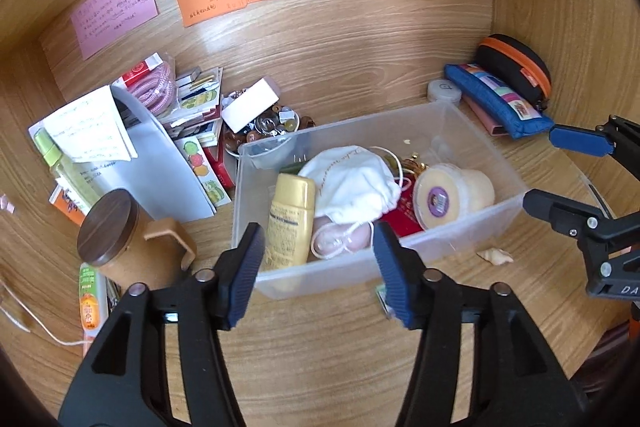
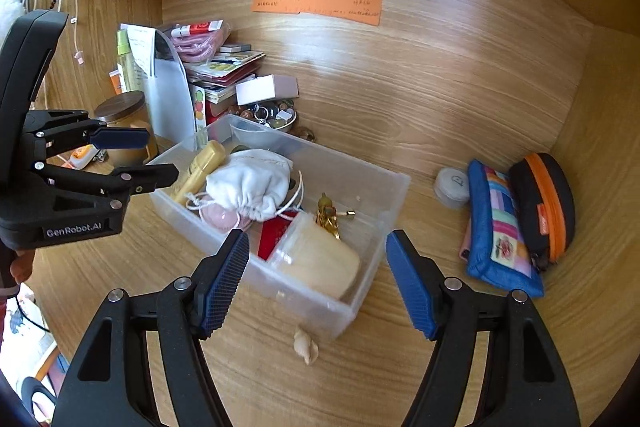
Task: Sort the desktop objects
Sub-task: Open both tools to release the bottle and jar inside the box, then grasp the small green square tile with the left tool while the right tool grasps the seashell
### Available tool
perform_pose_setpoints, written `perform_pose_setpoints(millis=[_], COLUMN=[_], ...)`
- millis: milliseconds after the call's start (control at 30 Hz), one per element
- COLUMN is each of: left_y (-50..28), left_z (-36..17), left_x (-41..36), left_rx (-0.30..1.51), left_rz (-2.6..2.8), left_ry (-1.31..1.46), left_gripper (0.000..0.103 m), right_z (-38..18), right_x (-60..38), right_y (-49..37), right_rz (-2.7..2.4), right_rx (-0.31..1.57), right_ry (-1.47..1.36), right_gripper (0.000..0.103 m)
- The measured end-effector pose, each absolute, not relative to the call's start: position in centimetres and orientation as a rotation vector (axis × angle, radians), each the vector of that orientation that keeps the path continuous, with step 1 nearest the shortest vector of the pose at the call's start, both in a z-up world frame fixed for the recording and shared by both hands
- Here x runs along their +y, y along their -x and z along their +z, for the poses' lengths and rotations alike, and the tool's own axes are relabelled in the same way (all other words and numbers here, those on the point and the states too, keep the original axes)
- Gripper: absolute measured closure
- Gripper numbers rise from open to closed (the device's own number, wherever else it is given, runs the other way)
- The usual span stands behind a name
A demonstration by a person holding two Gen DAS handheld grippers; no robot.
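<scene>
So, left to right. Far left there's a brown ceramic mug with a dark wooden lid (image 1: 114,241), backed by a messy stack of papers and booklets (image 1: 160,147), not really in play as far as I can tell.

The left gripper (image 1: 318,267) has its blue pads spread wide with nothing between them, and it hangs over the near left end of the clear plastic storage bin (image 1: 472,241). Inside the bin, going across: a yellow lotion bottle (image 1: 290,223) lying lengthwise front to back, a white drawstring pouch (image 1: 352,183) in the middle, then a pale yellow tub with a purple label (image 1: 452,197) on its side at the right end.

Next thing over is the one that matters, I think: a small beige seashell (image 2: 306,347) sitting loose on the wooden desk (image 2: 460,75), outside the bin, just off its near right corner. Looks like the obvious leftover to drop in.

The right gripper (image 2: 316,287) is also wide open and empty, and the shell sits almost dead centre between its fingers, just below and ahead. It's well off to the right of the left one, so I'd say the right hand is the nearer one. The shell's long axis runs roughly along the fingers, so closing across its narrow width should work.

Far right, a blue patchwork fabric pouch (image 2: 502,235) and a black case with an orange zipper (image 2: 544,205) lean near the side wall.
</scene>
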State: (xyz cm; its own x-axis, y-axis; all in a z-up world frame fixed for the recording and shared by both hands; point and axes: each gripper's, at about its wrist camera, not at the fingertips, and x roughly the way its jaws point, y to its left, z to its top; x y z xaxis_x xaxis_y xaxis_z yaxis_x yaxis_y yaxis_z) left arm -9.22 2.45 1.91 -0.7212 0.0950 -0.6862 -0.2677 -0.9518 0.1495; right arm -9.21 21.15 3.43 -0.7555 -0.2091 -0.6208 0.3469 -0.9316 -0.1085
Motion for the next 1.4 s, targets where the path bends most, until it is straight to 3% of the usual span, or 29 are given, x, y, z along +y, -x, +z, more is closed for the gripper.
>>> perform_pose_setpoints(millis=[100, 733, 1167, 1400], left_y=[8.3, 7.1, 9.6, 10.5], left_z=[1.6, -6.5, -8.0, -8.3], left_x=[2.3, 4.5, 5.4, 5.8], left_rx=[0.335, 0.227, 0.157, 0.161], left_rz=[2.711, 2.5, 2.458, 2.462], left_ry=[1.072, 1.326, 1.385, 1.382], left_gripper=[0.037, 0.036, 0.037, 0.054], right_z=[3.1, -4.2, -6.7, -7.0], right_x=[21.6, 23.9, 23.5, 22.9], right_y=[8.0, 6.3, 9.3, 9.9], right_rz=[-2.681, -2.602, -2.5, -2.477], right_rx=[0.32, 0.292, 0.253, 0.279], right_ry=[-0.904, -1.129, -1.226, -1.226], right_gripper=[0.035, 0.037, 0.06, 0.074])
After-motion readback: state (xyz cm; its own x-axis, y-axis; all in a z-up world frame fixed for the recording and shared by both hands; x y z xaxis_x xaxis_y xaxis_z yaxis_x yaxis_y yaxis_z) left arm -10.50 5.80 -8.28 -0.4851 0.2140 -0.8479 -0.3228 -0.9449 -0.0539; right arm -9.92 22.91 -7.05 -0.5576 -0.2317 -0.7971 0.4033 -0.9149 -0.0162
